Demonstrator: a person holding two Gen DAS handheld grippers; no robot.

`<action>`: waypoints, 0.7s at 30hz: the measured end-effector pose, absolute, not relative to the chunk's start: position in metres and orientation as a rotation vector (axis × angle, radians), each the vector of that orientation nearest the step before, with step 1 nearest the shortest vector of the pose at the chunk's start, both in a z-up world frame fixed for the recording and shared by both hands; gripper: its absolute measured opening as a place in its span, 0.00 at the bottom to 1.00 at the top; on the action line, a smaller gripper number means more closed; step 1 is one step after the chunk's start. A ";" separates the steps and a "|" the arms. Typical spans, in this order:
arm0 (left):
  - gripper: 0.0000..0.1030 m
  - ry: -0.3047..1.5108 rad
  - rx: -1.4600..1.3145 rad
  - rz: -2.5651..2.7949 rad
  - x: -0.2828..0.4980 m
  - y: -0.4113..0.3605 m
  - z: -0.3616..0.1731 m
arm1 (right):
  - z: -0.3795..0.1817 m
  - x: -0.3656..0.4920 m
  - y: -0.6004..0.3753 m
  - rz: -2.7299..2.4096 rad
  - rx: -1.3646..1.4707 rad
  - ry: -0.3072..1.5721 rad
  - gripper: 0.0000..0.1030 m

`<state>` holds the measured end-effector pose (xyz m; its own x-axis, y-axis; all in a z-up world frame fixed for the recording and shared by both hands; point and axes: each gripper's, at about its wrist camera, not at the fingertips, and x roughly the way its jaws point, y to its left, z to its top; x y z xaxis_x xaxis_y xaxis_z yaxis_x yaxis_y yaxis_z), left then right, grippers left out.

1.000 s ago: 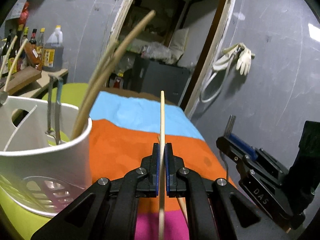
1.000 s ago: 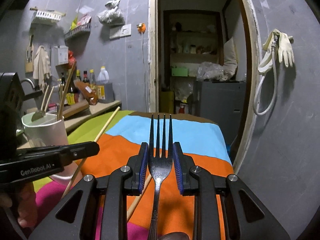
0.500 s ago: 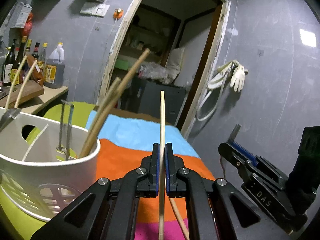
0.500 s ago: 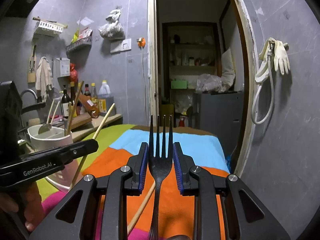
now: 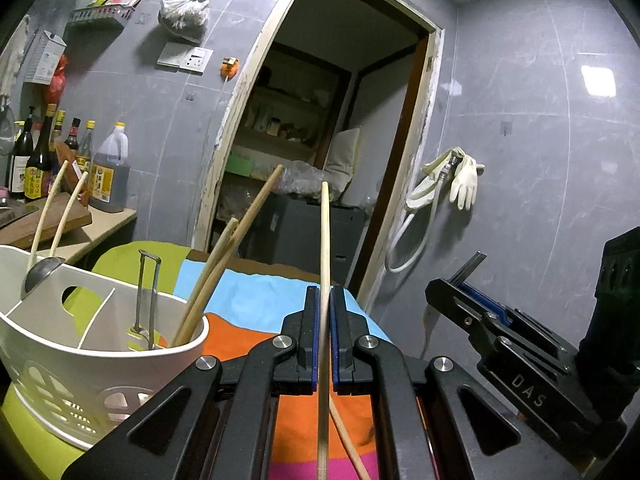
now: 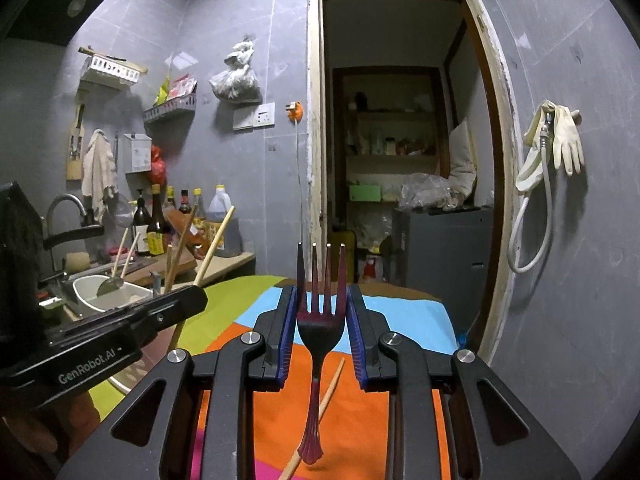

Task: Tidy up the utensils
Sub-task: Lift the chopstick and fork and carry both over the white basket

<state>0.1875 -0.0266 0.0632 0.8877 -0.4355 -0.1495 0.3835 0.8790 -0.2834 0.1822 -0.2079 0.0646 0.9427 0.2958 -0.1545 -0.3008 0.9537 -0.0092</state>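
L gripper (image 5: 324,312) w/ chopstick (image 5: 324,240), R gripper (image 6: 321,316) w/ fork (image 6: 320,320)

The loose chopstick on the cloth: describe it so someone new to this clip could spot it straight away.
Find the striped cloth covering the table, then its orange band nearest the grippers. A single pale wooden chopstick lies flat there on a diagonal, behind the fork in the right gripper. Every other chopstick is either standing in the white holder or clamped upright in the left gripper.

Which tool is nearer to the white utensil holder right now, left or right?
Left. The left tool, shut on a chopstick, is right beside the white utensil holder; the right tool, holding a fork, is farther off.
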 end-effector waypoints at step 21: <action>0.03 -0.003 -0.309 -0.254 0.165 0.083 0.133 | 0.136 0.164 -0.163 0.486 -0.011 0.000 0.21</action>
